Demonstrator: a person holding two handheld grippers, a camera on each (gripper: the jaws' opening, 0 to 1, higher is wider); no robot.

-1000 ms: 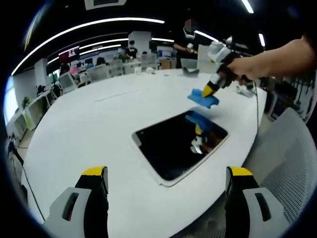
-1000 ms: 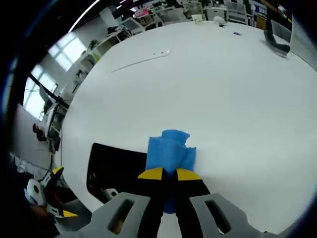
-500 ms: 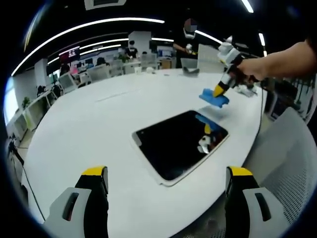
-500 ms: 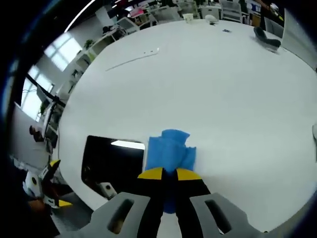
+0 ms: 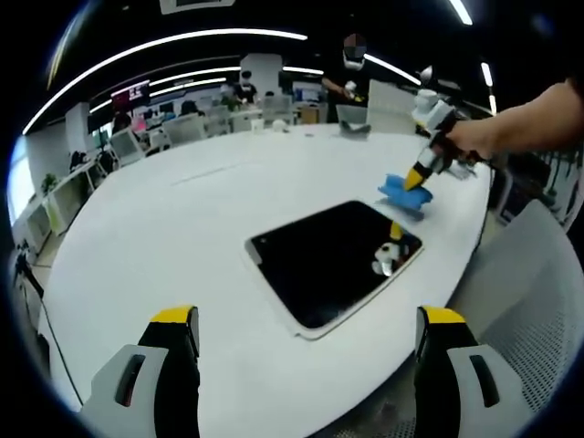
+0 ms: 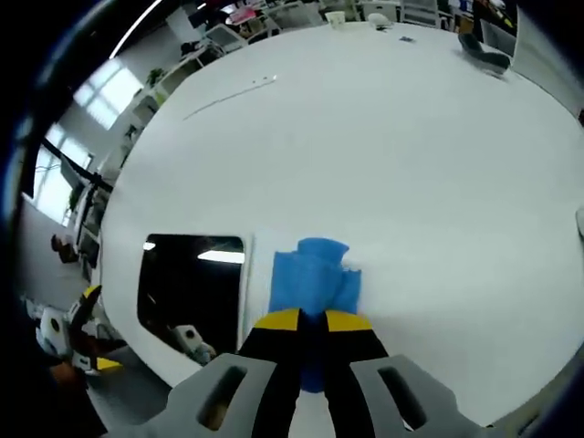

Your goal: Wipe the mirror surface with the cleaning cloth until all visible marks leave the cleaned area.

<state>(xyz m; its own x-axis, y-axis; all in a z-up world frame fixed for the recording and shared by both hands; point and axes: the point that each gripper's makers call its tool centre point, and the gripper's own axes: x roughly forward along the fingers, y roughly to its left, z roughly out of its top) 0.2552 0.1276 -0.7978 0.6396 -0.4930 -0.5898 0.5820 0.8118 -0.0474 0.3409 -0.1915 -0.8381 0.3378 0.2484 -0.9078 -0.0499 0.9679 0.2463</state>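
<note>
- The mirror (image 5: 330, 263) lay flat on the white table (image 5: 164, 228), a dark rectangle near the table's edge, with no marks that could be made out on its glass.
- The right gripper (image 6: 312, 321) had its jaws pressed together on the blue cloth (image 6: 315, 274), which bunched out ahead of the yellow tips.
- From the left gripper view, that cloth (image 5: 402, 193) sat just beside the mirror's far corner, over bare table; whether it touched the table could not be told.
- The left gripper (image 5: 306, 319) was spread wide with nothing between its jaws, held on the near side of the mirror.
- The wiping looked finished or paused, with the cloth off the glass.
- If more passes were needed, the cloth should go back flat onto the mirror and sweep in overlapping strokes; pressing lightly would keep the mirror from sliding toward the table's edge.
</note>
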